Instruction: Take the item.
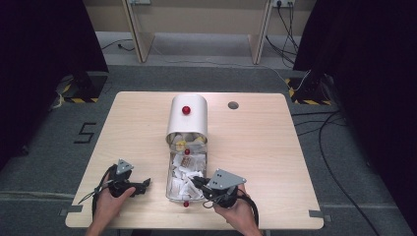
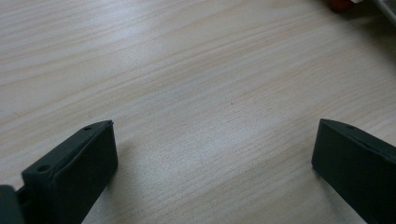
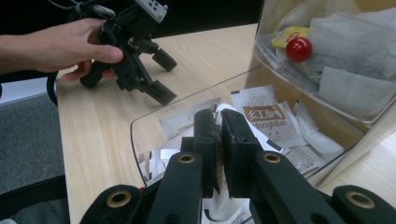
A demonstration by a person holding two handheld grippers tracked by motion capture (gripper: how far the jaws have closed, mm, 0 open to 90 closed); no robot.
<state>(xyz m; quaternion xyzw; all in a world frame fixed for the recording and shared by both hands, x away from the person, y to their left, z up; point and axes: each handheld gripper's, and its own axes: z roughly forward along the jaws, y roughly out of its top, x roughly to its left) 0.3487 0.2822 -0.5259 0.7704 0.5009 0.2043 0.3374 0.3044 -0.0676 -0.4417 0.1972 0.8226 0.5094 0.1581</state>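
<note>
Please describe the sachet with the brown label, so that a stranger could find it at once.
Start at the white dome cover in the middle of the table. Before it stands a clear tray of white sachets. The sachet bears a brown band with white letters; its neighbours look plain.

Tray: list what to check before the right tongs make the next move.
1. Tray drawn out of the box, open on top: ok.
2. Sachets lying in the tray within reach: ok.
3. Right tongs over the tray, jaws shut: ok.
4. A sachet pinched between the right tongs: cannot tell, the jaws hide the gap.
5. Left tongs open, nothing between them, above bare table beside the tray: ok.
</note>
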